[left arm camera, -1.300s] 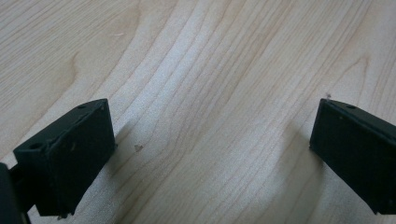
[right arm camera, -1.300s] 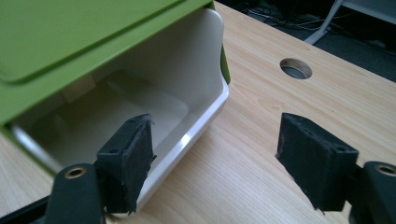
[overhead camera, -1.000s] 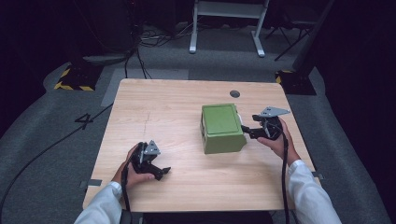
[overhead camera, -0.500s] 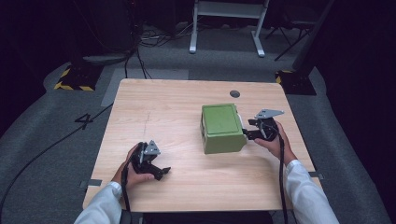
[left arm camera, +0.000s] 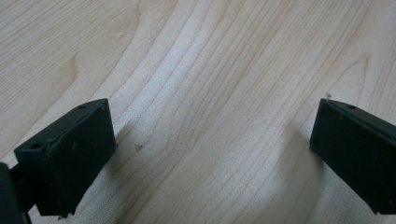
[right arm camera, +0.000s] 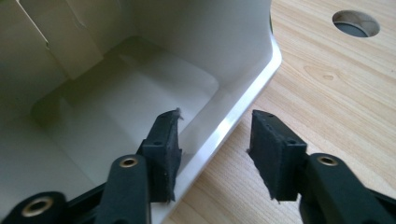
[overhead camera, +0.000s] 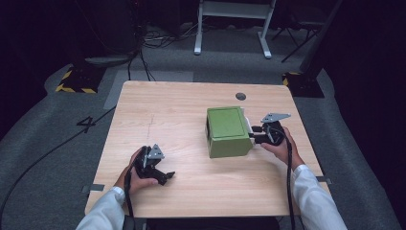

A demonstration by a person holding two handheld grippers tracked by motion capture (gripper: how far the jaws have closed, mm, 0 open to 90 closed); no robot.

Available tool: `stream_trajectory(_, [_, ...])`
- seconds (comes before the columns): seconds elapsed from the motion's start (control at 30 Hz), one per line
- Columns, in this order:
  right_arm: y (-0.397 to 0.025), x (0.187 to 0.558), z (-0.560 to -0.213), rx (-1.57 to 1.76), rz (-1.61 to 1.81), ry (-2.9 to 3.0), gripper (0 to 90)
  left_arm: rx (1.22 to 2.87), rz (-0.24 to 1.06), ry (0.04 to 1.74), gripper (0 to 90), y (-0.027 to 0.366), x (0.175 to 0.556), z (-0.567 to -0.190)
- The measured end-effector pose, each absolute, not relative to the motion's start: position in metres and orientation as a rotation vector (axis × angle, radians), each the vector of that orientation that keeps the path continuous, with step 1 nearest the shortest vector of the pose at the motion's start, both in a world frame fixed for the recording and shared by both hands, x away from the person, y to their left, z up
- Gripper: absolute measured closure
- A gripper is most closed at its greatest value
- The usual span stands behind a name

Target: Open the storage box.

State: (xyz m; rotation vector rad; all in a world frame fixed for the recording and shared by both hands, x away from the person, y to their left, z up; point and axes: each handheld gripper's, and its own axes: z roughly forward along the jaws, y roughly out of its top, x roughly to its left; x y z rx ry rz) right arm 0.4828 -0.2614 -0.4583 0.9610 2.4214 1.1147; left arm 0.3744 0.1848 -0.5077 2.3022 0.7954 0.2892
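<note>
The green box (overhead camera: 228, 132) is lying on its side right of centre on the wooden table (overhead camera: 182, 110), its white open mouth facing the right gripper (overhead camera: 257, 135). That gripper's parted jaws are straddling the box's rim, one inside and one outside. The left gripper (overhead camera: 165, 176) is resting on the near left tabletop, jaws spread wide over bare wood.

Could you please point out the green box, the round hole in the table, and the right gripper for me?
green box (overhead camera: 226, 125): high view, middle of its top face.
round hole (right arm camera: 356, 23): right gripper view, its grey inside.
right gripper (right arm camera: 215, 140): right gripper view, midway between its fingertips, astride the box's white edge.
</note>
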Motion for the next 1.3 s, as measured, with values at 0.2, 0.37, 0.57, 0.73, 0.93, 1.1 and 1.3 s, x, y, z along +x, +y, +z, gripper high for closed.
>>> stream_trajectory(0.2, [-0.269,0.482,-0.461,0.98,1.103,2.409,58.4,2.302,0.289,0.795,0.3,0.185,0.374,-0.508])
stream_trajectory(0.37, [-0.277,0.482,-0.461,0.999,1.103,2.396,58.9,2.302,0.289,0.796,0.3,0.185,0.374,-0.508])
stream_trajectory(0.57, [-0.288,0.481,-0.464,1.022,1.105,2.386,58.7,2.302,0.289,0.796,0.3,0.185,0.374,-0.508])
stream_trajectory(0.73, [-0.301,0.481,-0.466,1.044,1.096,2.378,57.9,2.302,0.289,0.796,0.3,0.185,0.374,-0.508])
stream_trajectory(0.93, [-0.316,0.482,-0.466,1.074,1.097,2.354,59.5,2.302,0.289,0.796,0.3,0.185,0.374,-0.508])
stream_trajectory(1.1, [-0.323,0.482,-0.467,1.09,1.104,2.345,59.7,2.302,0.289,0.795,0.3,0.185,0.374,-0.508])
stream_trajectory(1.3, [-0.327,0.483,-0.468,1.097,1.107,2.339,59.4,2.302,0.289,0.795,0.3,0.185,0.374,-0.508])
